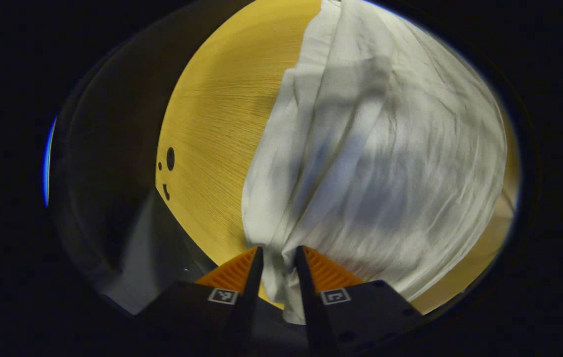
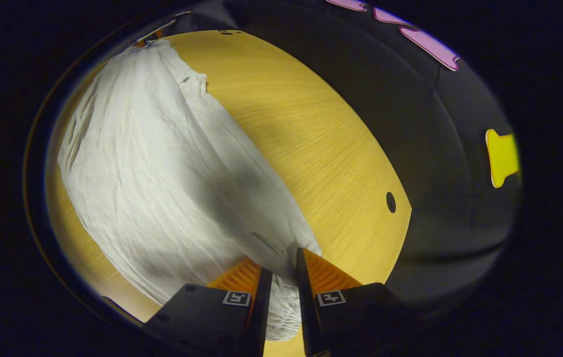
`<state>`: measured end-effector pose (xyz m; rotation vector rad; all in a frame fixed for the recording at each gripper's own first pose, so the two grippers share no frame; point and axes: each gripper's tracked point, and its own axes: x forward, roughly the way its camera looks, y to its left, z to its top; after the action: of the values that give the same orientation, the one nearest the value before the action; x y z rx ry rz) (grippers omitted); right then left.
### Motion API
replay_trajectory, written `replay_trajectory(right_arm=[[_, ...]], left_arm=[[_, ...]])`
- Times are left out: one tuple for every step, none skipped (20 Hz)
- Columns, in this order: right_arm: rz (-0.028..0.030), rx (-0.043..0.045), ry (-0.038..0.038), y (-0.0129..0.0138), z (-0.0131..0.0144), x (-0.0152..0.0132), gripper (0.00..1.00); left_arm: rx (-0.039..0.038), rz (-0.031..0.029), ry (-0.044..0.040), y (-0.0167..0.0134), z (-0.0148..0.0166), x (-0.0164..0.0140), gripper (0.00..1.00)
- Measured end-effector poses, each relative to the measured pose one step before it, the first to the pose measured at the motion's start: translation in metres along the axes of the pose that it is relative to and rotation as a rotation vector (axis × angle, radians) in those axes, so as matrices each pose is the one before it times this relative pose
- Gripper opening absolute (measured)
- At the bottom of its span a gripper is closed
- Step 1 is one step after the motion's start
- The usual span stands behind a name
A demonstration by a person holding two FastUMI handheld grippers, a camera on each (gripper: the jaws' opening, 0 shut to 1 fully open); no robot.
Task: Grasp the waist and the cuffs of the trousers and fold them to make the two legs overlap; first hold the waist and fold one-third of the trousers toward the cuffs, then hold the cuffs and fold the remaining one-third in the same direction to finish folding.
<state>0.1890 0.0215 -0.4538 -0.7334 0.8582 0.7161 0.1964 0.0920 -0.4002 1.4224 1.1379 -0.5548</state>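
White trousers (image 1: 375, 148) lie spread over a yellow wooden table (image 1: 212, 124), creased lengthwise and stretching away from me. My left gripper (image 1: 279, 255) is shut on a bunched edge of the cloth, which is pinched between both fingers. In the right gripper view the same trousers (image 2: 162, 163) run up toward the far end of the table (image 2: 321, 148). My right gripper (image 2: 283, 270) is shut on another edge of the trousers, where a gathered band of cloth hangs between its fingers. Which end of the trousers each gripper holds I cannot tell.
The table's edge (image 2: 403, 218) drops off to the right in the right gripper view, with a small dark hole (image 2: 391, 202) near it. Small dark holes (image 1: 169, 158) mark the table's left edge in the left gripper view. Dark booth cloth lies beyond both edges.
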Motion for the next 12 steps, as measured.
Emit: replay_trajectory(right_arm=[[0.0148, 0.00775, 0.00592, 0.00135, 0.00114, -0.00262, 0.35], [0.02132, 0.01376, 0.00701, 0.00335, 0.00036, -0.00361, 0.44], [0.02046, 0.01794, 0.00978, 0.00224, -0.00088, -0.00482, 0.49], [0.01868, 0.02302, 0.00568, 0.00324, -0.0012, -0.00666, 0.56], [0.00937, 0.01573, -0.00044, 0.00242, -0.00005, -0.00612, 0.6], [0.00307, 0.00673, -0.00328, 0.0012, -0.00065, -0.00567, 0.63], [-0.00436, 0.00434, -0.00763, 0.00101, 0.00029, -0.00717, 0.63], [-0.00199, 0.00861, -0.012, 0.00353, 0.00115, -0.00704, 0.65], [-0.00049, 0.01918, -0.01478, 0.00365, 0.00292, -0.00817, 0.65], [0.00212, 0.0295, -0.01845, 0.00465, 0.00344, -0.00645, 0.65], [-0.00579, 0.0379, -0.0222, 0.00354, 0.00422, -0.00776, 0.65], [-0.01107, 0.04307, -0.02933, 0.00229, 0.0058, -0.00722, 0.65]], left_arm=[[0.02375, -0.00188, 0.0121, 0.00523, -0.00192, -0.00337, 0.62], [0.0213, -0.01276, 0.00381, 0.00286, 0.00103, -0.00404, 0.81], [0.01205, -0.02803, -0.00476, -0.00236, -0.00303, 0.00107, 1.0], [0.01013, -0.02188, -0.01216, -0.00146, 0.00133, -0.0069, 0.98], [0.01214, -0.01808, -0.01653, -0.00283, 0.00021, -0.00578, 0.99], [0.01013, -0.01429, -0.02265, -0.00307, 0.00239, -0.00788, 0.99], [0.00602, -0.01159, -0.03051, -0.00262, 0.00357, -0.00612, 0.99], [0.00238, -0.01275, -0.03335, -0.00448, 0.00366, -0.00391, 0.99], [0.00231, -0.00637, -0.03868, -0.00455, 0.00428, -0.00839, 0.99], [0.00011, 0.00288, -0.03789, -0.00293, 0.00505, -0.00674, 0.99], [-0.0063, 0.01301, -0.03886, -0.00086, 0.00501, -0.0076, 0.99], [-0.01774, 0.02665, -0.03831, 0.00011, 0.00567, -0.00738, 0.99]])
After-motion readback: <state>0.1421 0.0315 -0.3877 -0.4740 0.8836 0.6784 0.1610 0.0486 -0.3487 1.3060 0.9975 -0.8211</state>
